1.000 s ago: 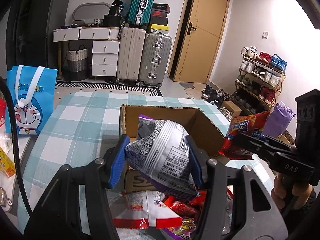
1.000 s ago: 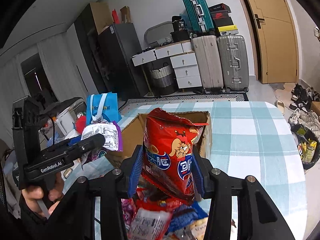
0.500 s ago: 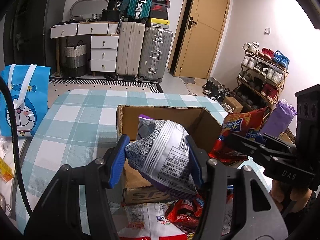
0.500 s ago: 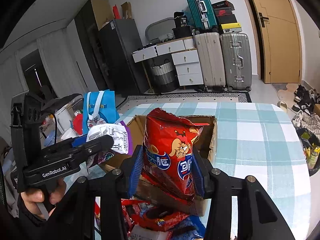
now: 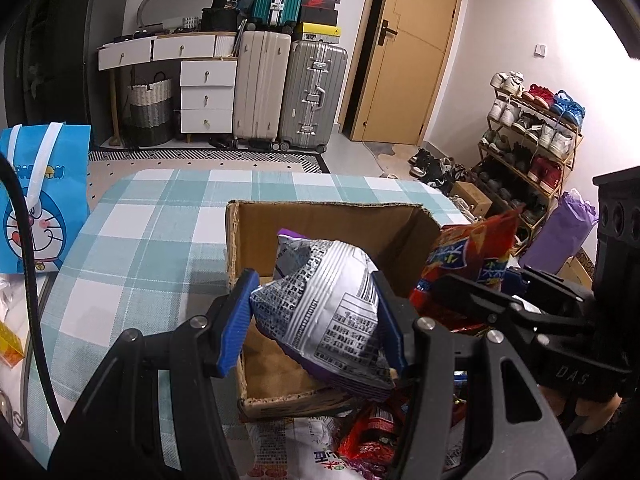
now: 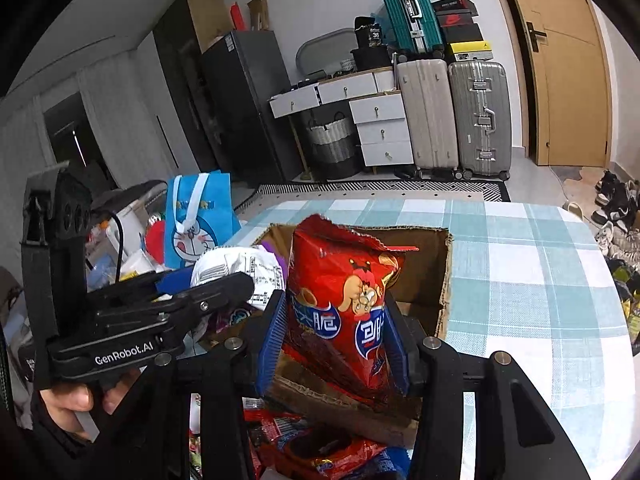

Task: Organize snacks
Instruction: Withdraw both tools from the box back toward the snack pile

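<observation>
My left gripper [image 5: 316, 320] is shut on a silver-and-purple snack bag [image 5: 324, 312] and holds it over the near edge of an open cardboard box [image 5: 320, 216]. My right gripper [image 6: 334, 336] is shut on a red snack bag [image 6: 344, 300], held upright over the same box [image 6: 444, 280]. The red bag also shows at the right of the left wrist view [image 5: 468, 256]. The silver bag shows in the right wrist view [image 6: 236, 268]. The box floor that shows looks bare.
Loose snack packets lie on the checked tablecloth [image 5: 140, 240] in front of the box [image 5: 360, 440], also in the right wrist view [image 6: 320, 448]. A blue cartoon bag [image 5: 40, 200] stands at the table's left. Suitcases, drawers and a shoe rack stand beyond.
Both grippers have moved forward with their bags, from above the snack pile to over the box's near edge. The box now fills more of both views.
</observation>
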`<state>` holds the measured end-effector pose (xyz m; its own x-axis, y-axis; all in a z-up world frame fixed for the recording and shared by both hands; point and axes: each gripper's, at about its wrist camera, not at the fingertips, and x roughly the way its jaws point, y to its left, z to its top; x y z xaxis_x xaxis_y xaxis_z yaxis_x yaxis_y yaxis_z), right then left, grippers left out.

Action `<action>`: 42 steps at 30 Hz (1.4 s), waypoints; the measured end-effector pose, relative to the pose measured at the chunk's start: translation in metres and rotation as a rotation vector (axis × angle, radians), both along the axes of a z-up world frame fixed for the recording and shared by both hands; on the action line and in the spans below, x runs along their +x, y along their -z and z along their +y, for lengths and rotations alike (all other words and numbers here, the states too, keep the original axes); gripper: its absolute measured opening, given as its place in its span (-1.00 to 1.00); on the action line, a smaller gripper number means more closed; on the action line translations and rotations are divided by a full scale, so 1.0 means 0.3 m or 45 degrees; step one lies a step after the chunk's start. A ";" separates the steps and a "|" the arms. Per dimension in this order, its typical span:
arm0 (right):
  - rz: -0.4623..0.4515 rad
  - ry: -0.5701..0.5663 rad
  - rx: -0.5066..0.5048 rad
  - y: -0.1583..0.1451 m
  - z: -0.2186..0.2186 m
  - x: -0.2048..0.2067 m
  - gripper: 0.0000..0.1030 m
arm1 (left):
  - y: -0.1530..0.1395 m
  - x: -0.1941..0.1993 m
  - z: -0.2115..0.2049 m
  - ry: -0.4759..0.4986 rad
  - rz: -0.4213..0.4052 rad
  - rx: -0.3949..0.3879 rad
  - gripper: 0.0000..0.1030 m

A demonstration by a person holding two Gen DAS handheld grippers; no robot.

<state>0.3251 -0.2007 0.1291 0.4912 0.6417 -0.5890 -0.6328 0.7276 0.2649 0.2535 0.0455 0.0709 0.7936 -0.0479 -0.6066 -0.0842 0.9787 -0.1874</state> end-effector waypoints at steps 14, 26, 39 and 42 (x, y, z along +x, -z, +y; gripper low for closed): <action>-0.049 0.066 -0.015 -0.036 -0.045 -0.040 0.05 | -0.059 -0.107 -0.023 0.040 -0.043 -0.038 0.64; -0.011 0.149 -0.016 -0.070 -0.250 -0.191 0.99 | -0.099 -0.397 -0.046 -0.002 -0.061 0.007 0.98; 0.017 0.206 -0.142 -0.013 -0.354 -0.332 0.99 | 0.009 -0.558 -0.040 -0.029 0.037 -0.024 0.98; 0.026 0.211 -0.173 0.010 -0.366 -0.341 0.99 | 0.042 -0.578 -0.041 -0.034 0.058 -0.013 0.98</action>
<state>0.2228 -0.3105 0.1261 0.5702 0.4675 -0.6755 -0.4971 0.8510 0.1693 0.0801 0.0333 0.0585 0.7661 -0.0336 -0.6419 -0.1187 0.9741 -0.1926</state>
